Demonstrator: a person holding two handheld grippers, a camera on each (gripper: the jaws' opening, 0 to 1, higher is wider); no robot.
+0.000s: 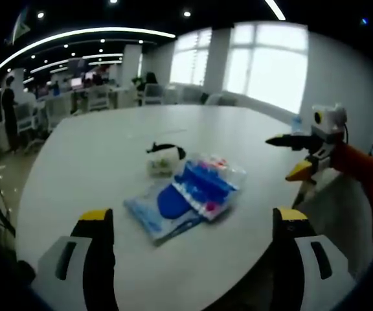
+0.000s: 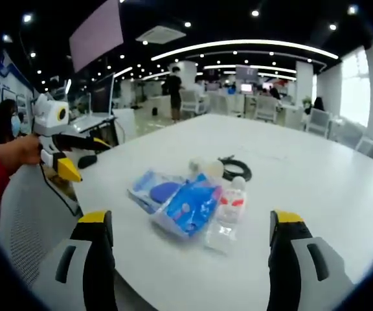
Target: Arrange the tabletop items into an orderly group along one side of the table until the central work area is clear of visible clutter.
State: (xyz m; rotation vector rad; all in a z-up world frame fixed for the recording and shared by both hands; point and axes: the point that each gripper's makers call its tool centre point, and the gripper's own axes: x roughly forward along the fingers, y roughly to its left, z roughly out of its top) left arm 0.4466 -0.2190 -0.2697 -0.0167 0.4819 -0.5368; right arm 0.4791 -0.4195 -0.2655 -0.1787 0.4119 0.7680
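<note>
A small heap lies near one edge of the round white table. It holds a flat blue packet, a clear bag of blue and pink items, a clear bottle with a red label, a coiled black cable and a pale round object. My left gripper is open and empty, off the table's edge short of the heap. My right gripper is open too, facing the heap from another side, holding nothing.
The tabletop beyond the heap is bare white. A grey chair stands at the table's edge below the left gripper. Office desks, chairs and a standing person are far behind. Bright windows line one wall.
</note>
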